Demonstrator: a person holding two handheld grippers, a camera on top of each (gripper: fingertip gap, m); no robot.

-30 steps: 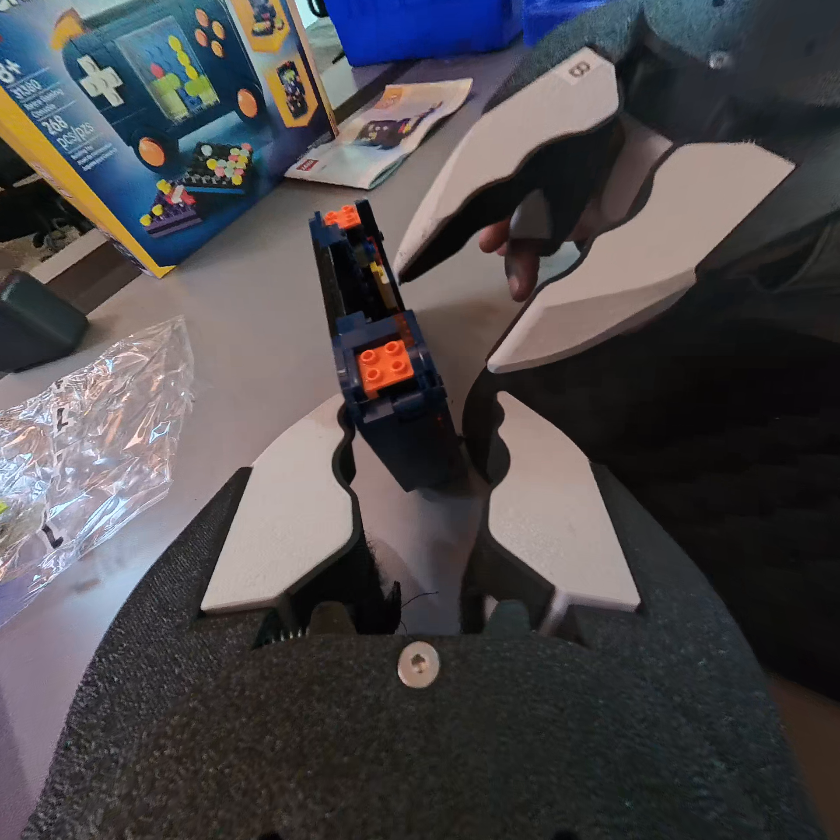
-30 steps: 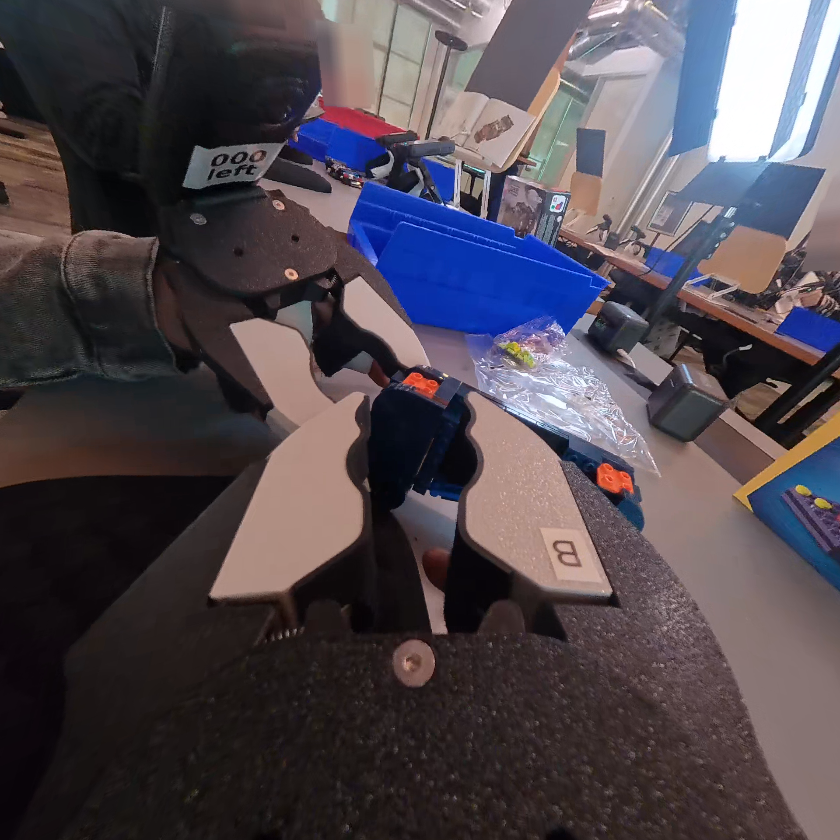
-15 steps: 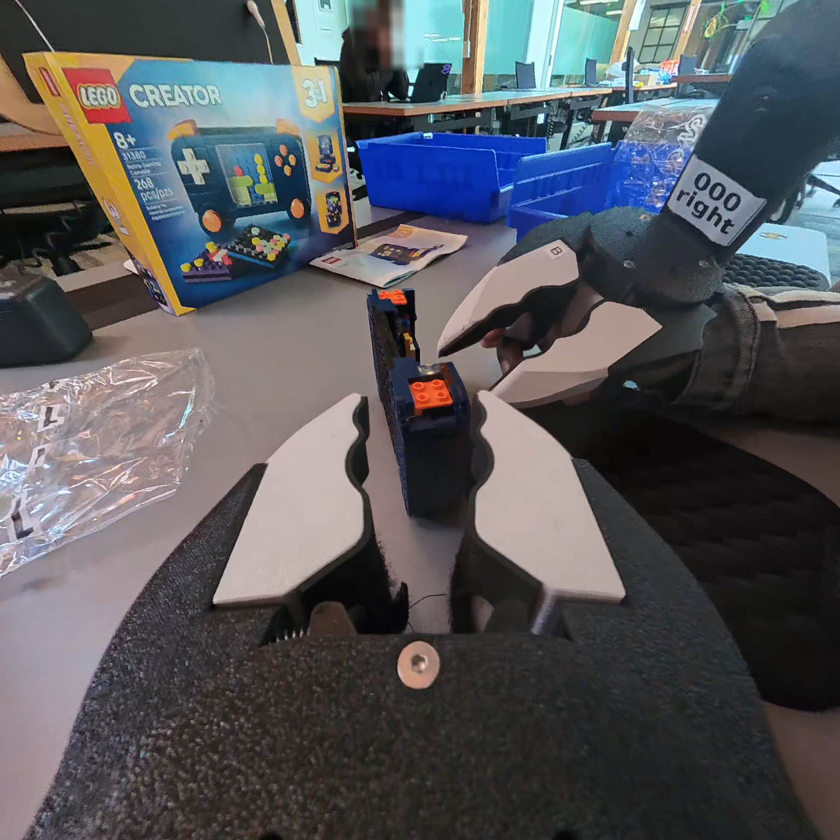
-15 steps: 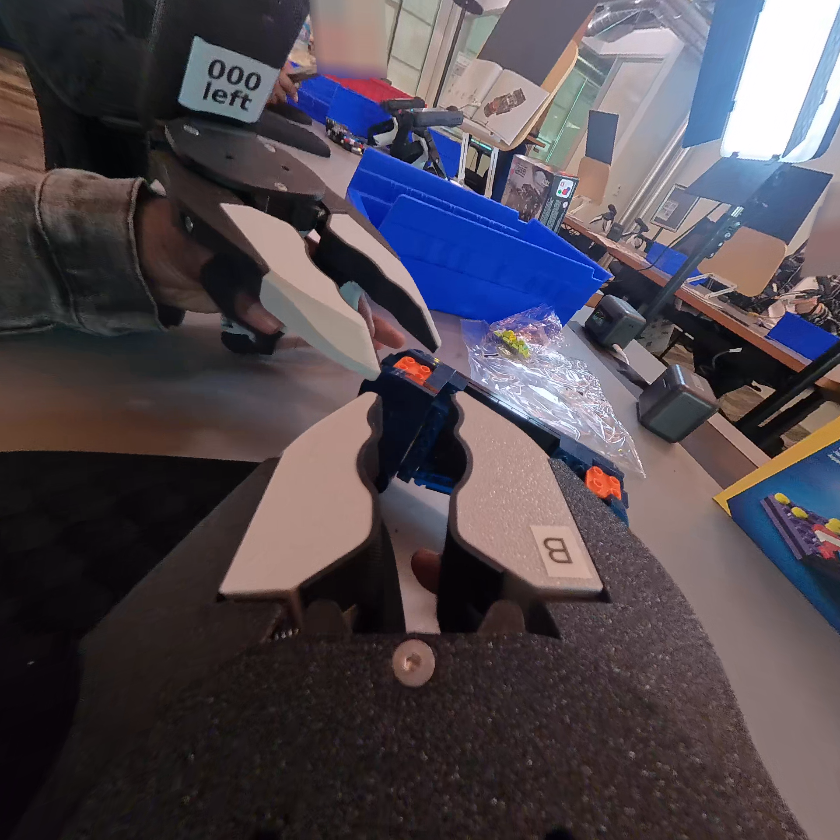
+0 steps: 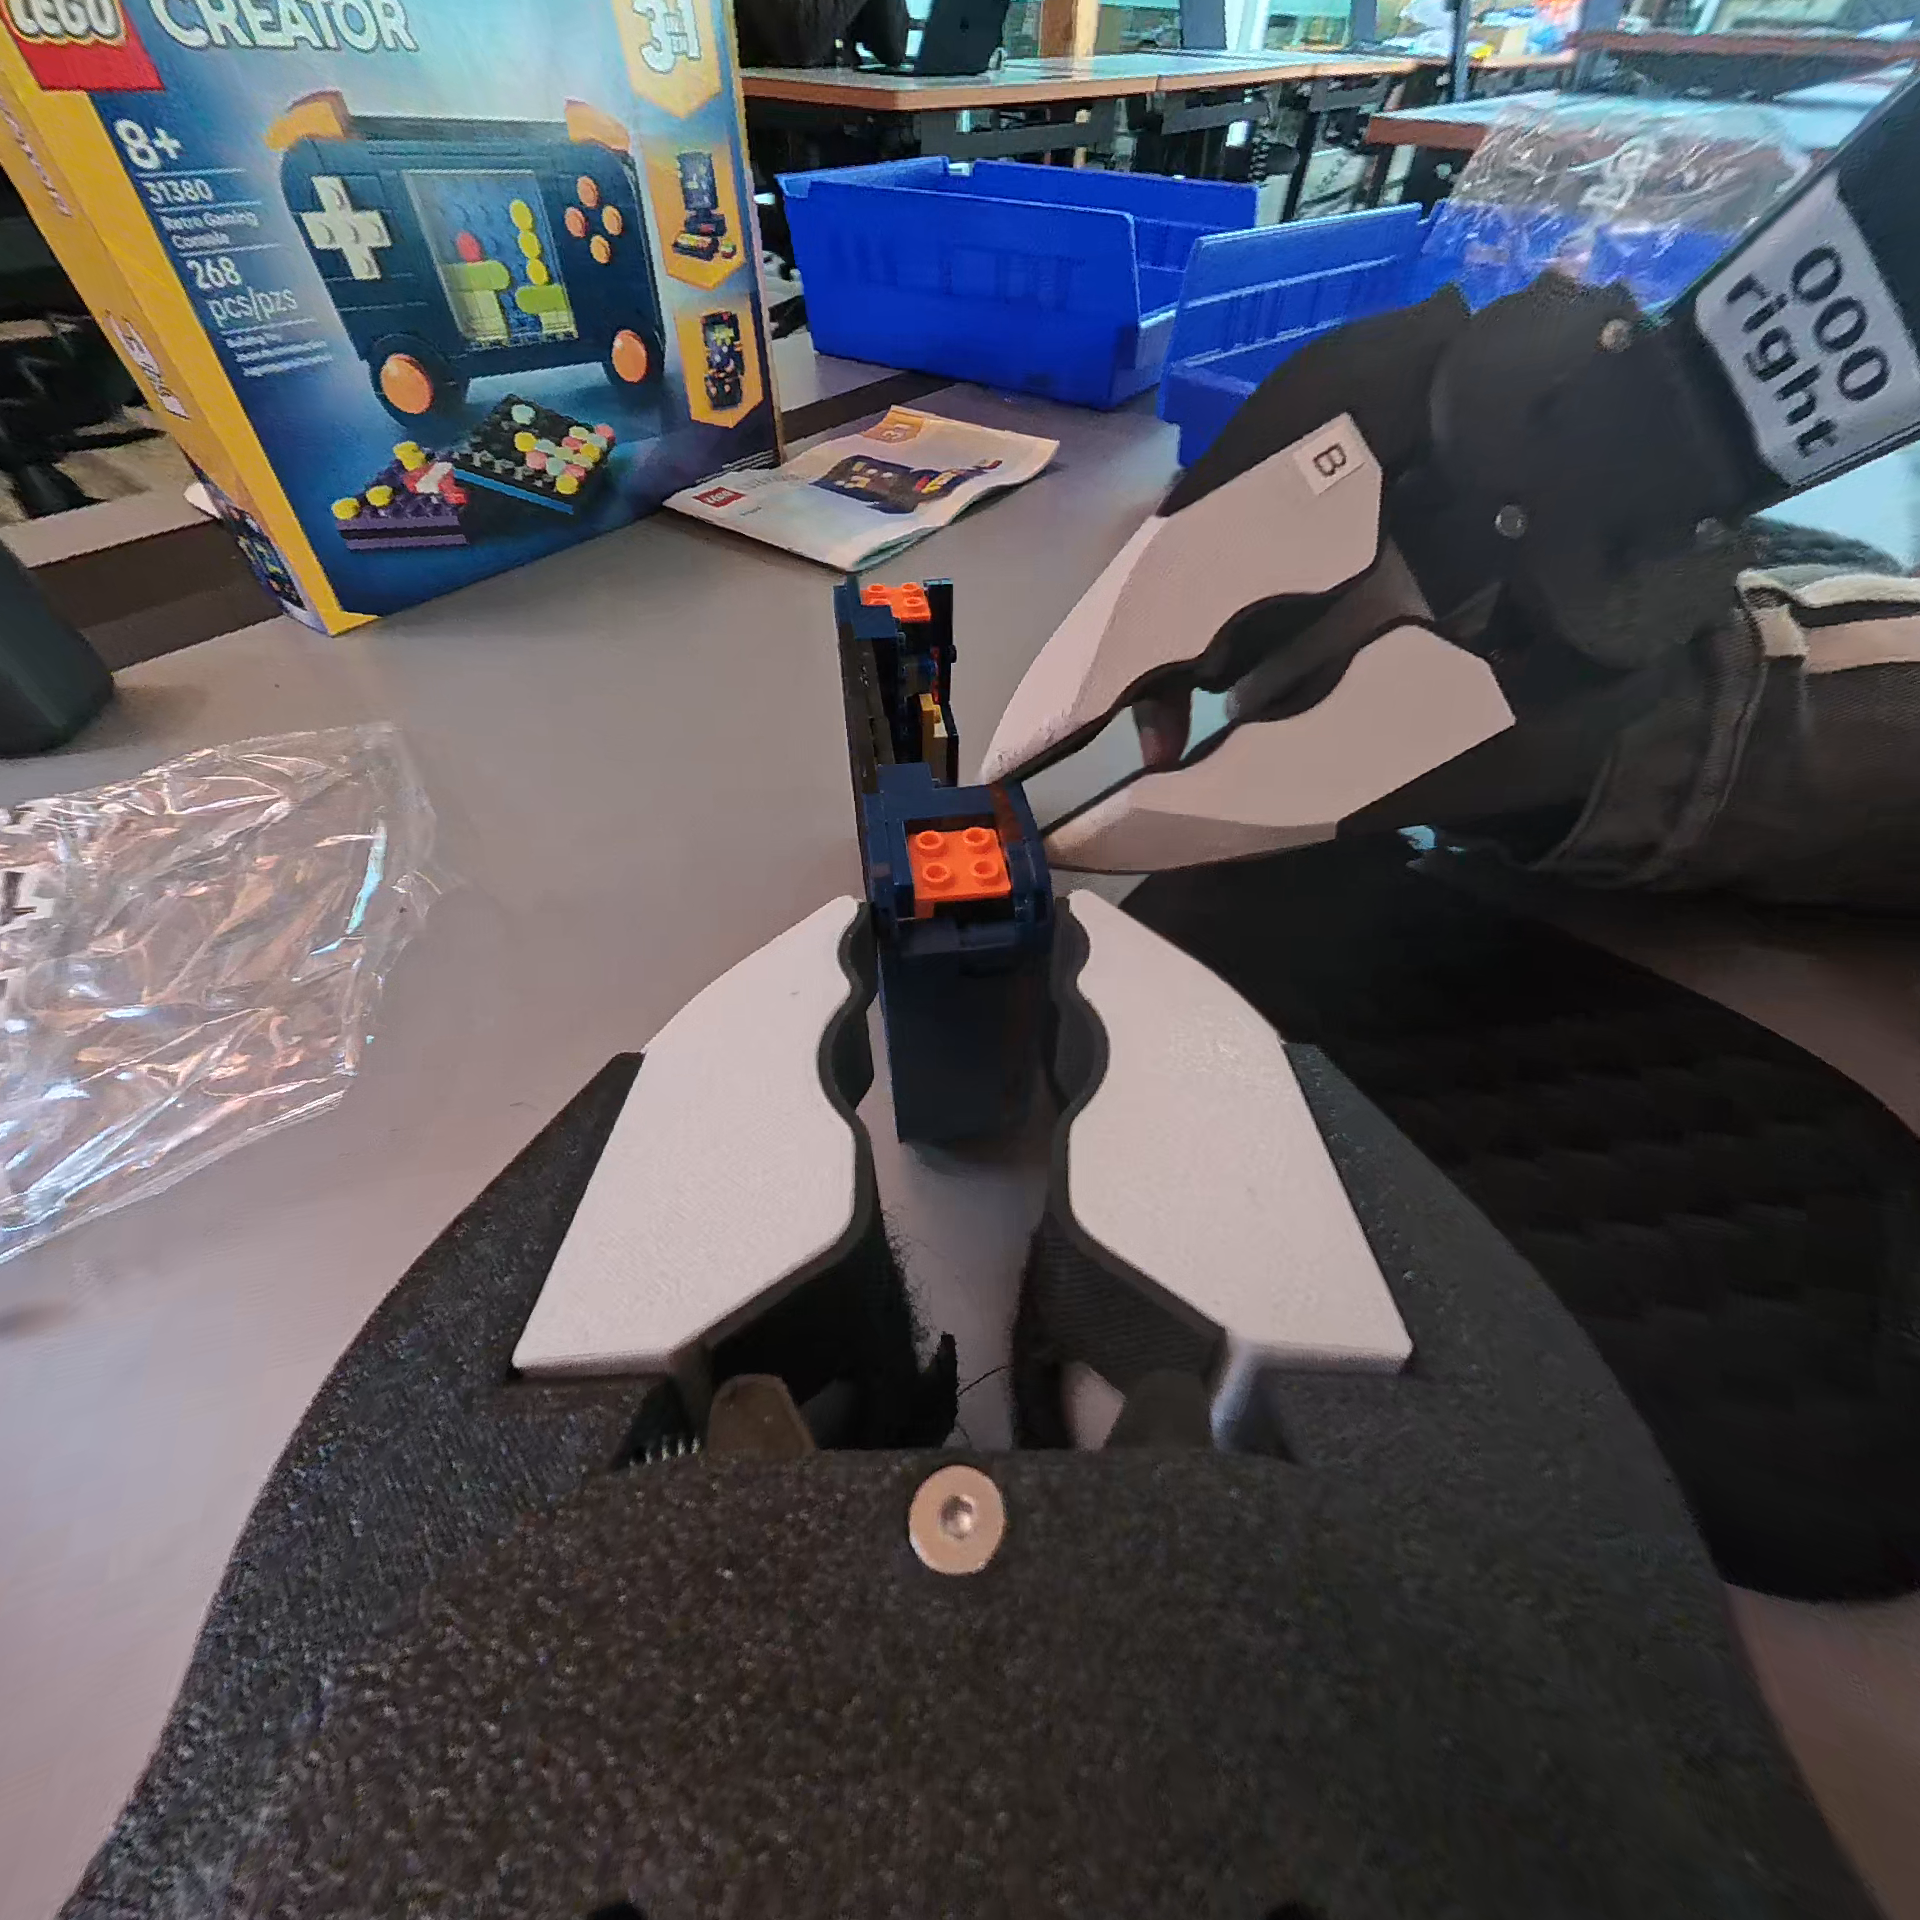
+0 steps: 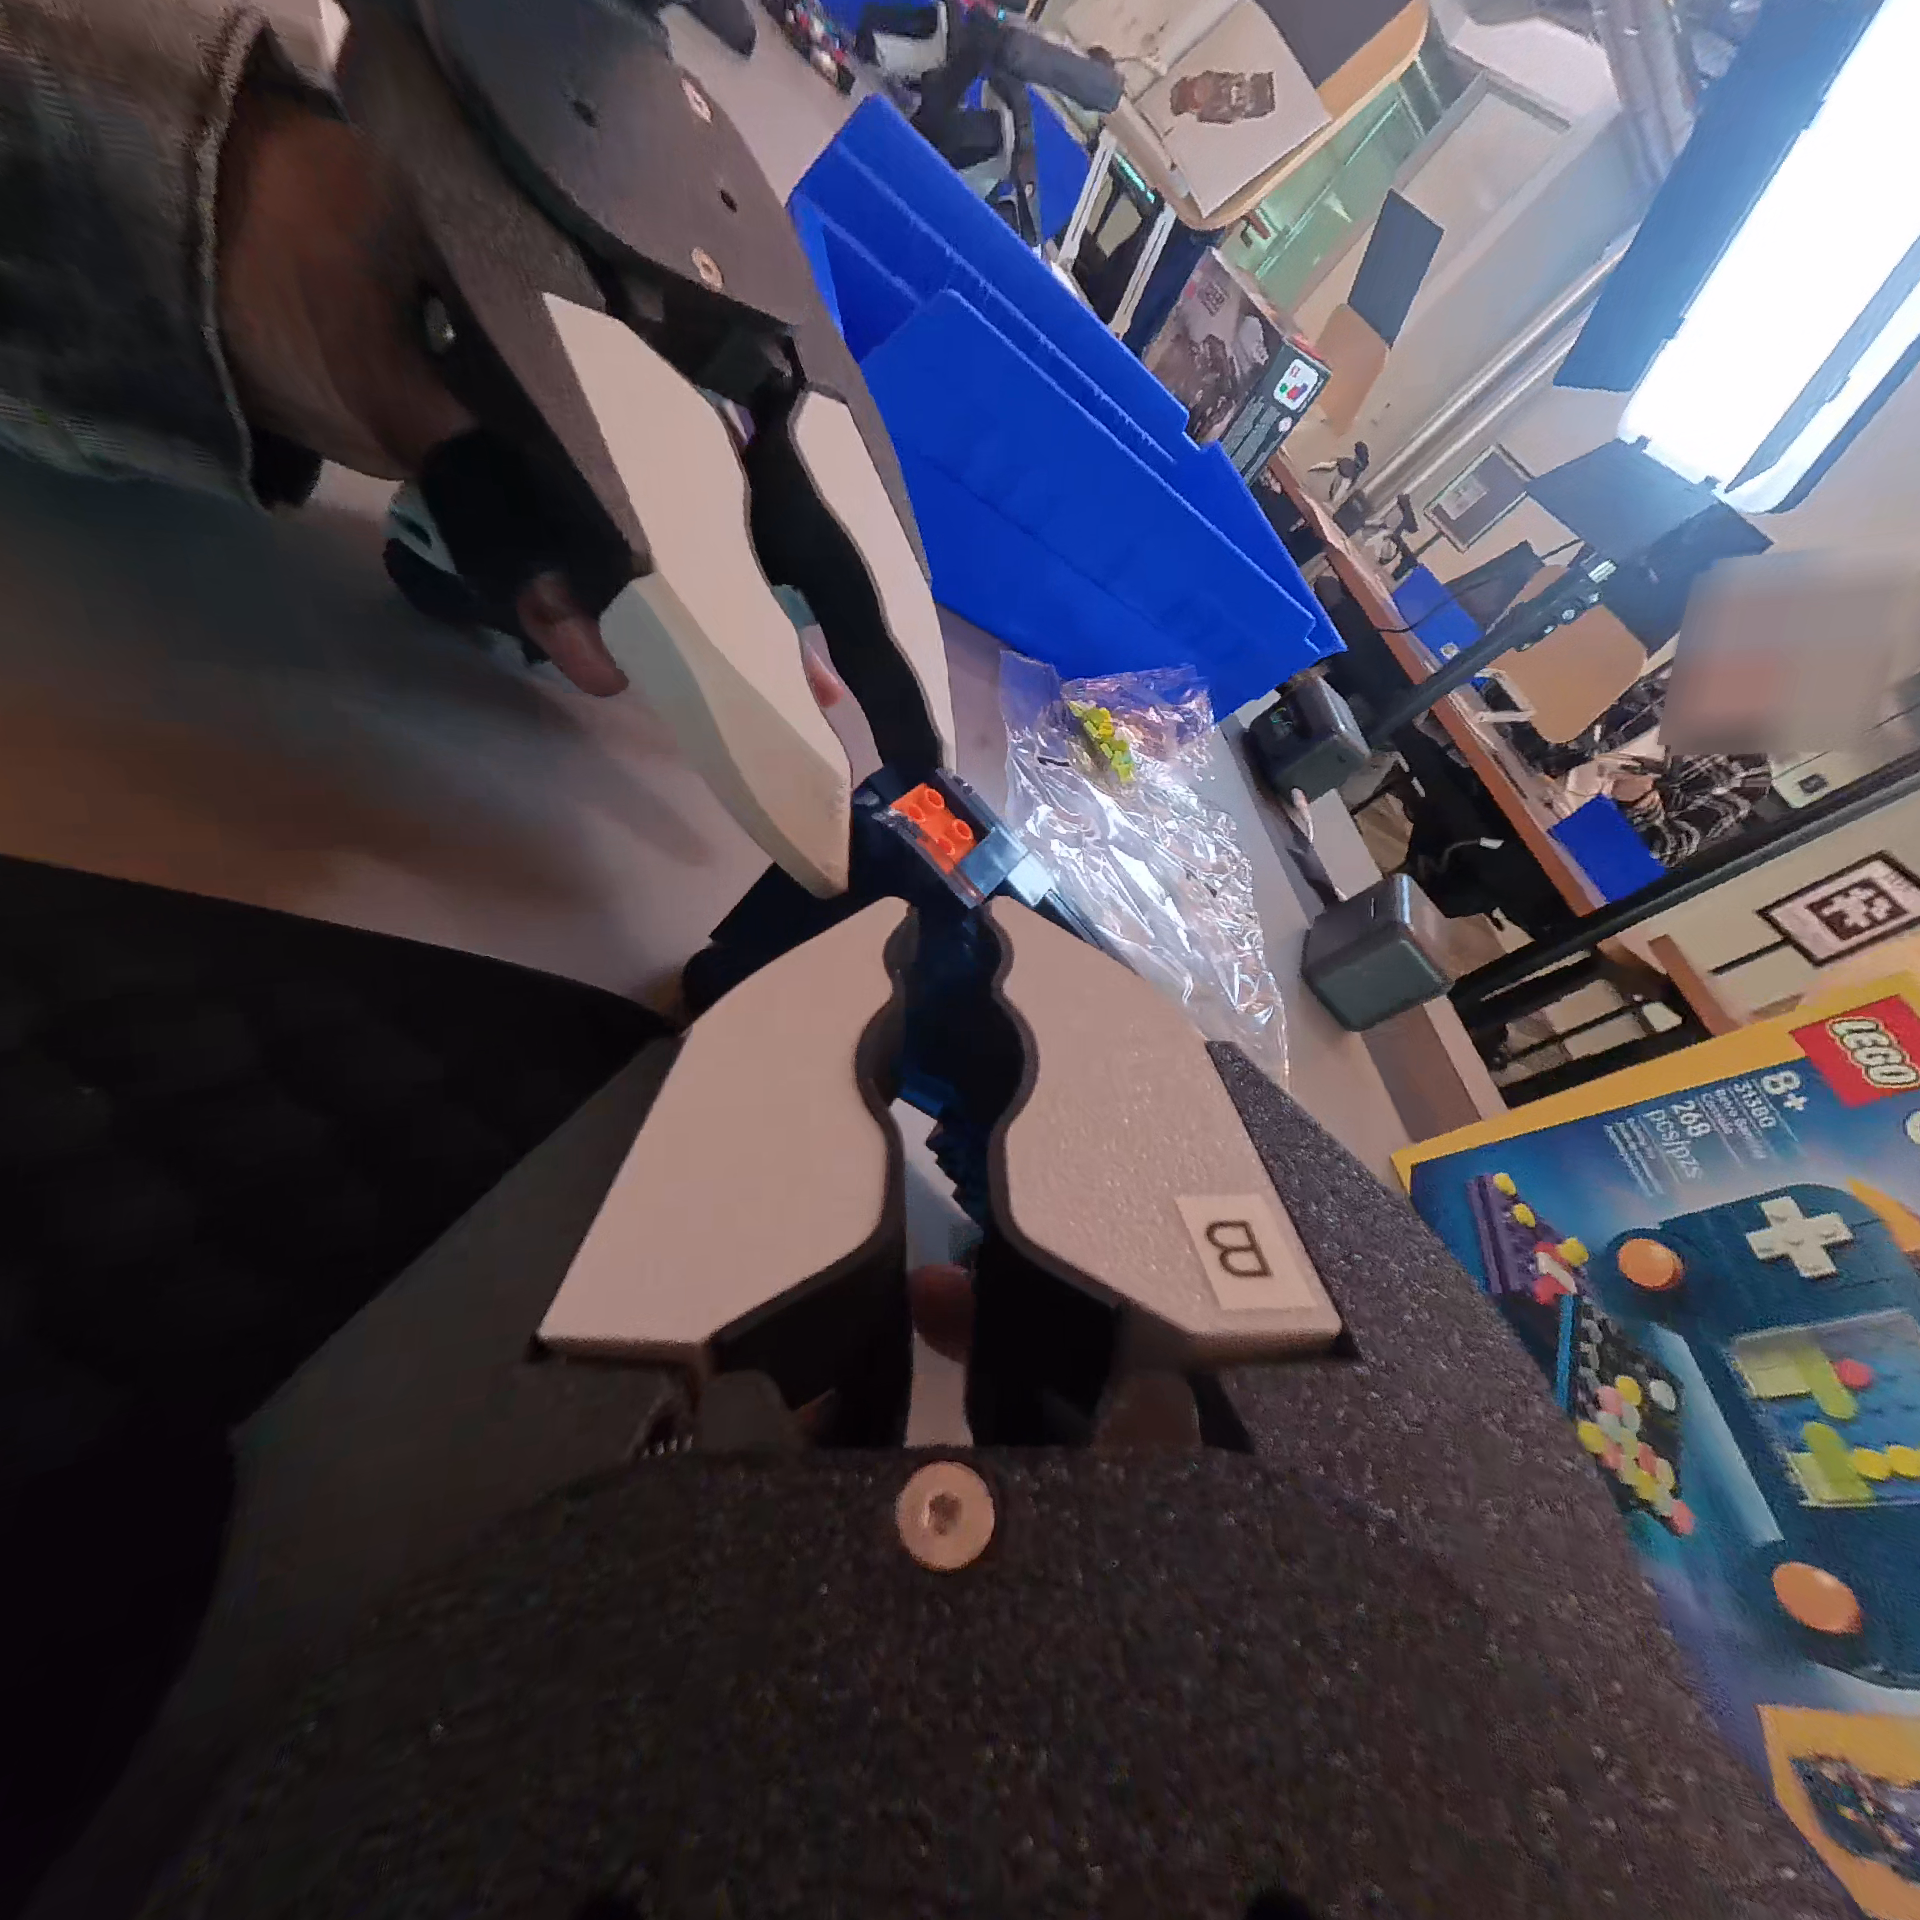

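A dark blue brick model (image 5: pixel 956 1018) with orange bricks on top stands on edge on the grey table (image 5: pixel 623 779). My left gripper (image 5: pixel 961 909) is shut on its near end, one finger on each side. My right gripper (image 5: pixel 1023 821) comes in from the right, with its jaws almost together and their tips at the model's right side. In the right wrist view my right gripper (image 6: pixel 945 920) is shut on a blue part of the model (image 6: pixel 935 816). The left gripper (image 6: pixel 873 821) reaches down onto the model from above left. A person's hands hold both grippers.
A brick set box (image 5: pixel 416 312) stands at the back left, with a booklet (image 5: pixel 862 488) beside it. A crumpled clear bag (image 5: pixel 177 935) lies to the left. Blue bins (image 5: pixel 987 270) stand behind. A black mat (image 5: pixel 1558 1195) lies to the right. Left and right tips are no more than a few centimetres apart.
My right gripper has gone from wide open to nearly shut, has moved in onto the model's side and has rolled. My left gripper still flanks the model's near end.
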